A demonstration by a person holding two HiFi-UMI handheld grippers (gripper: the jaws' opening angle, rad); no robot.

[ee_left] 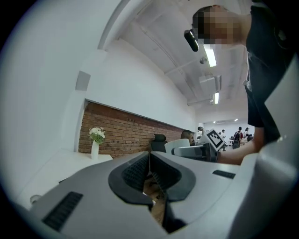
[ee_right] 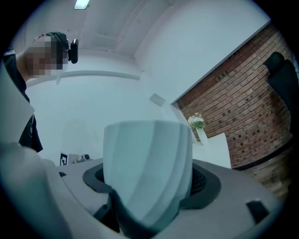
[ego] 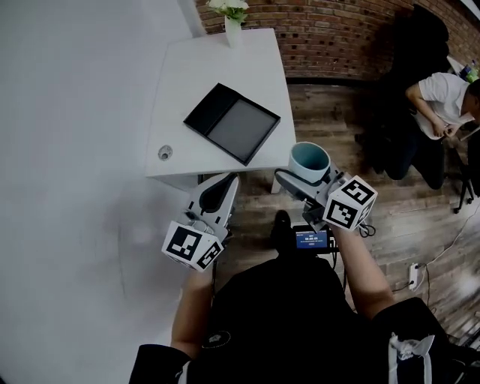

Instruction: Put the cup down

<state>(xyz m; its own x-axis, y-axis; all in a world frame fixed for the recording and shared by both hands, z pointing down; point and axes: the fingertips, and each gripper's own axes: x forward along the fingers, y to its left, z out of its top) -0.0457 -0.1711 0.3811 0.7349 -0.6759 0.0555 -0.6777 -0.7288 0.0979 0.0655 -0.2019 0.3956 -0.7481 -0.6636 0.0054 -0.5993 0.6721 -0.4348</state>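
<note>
My right gripper [ego: 298,181] is shut on a pale blue-grey cup [ego: 309,162], held in the air off the near right corner of the white table [ego: 180,154]. The cup's mouth faces up toward the head camera. In the right gripper view the cup [ee_right: 147,172] fills the space between the jaws, which press its sides. My left gripper [ego: 218,190] hangs just in front of the table's near edge. Its jaws are closed together with nothing between them, as the left gripper view shows at the fingertips [ee_left: 149,172].
A black tray with a grey inset [ego: 232,122] lies mid-table. A white vase with flowers [ego: 232,16] stands at the far edge, a small round grommet [ego: 165,153] near the front left. Brick wall behind. A seated person [ego: 442,105] is at the right. Wooden floor below.
</note>
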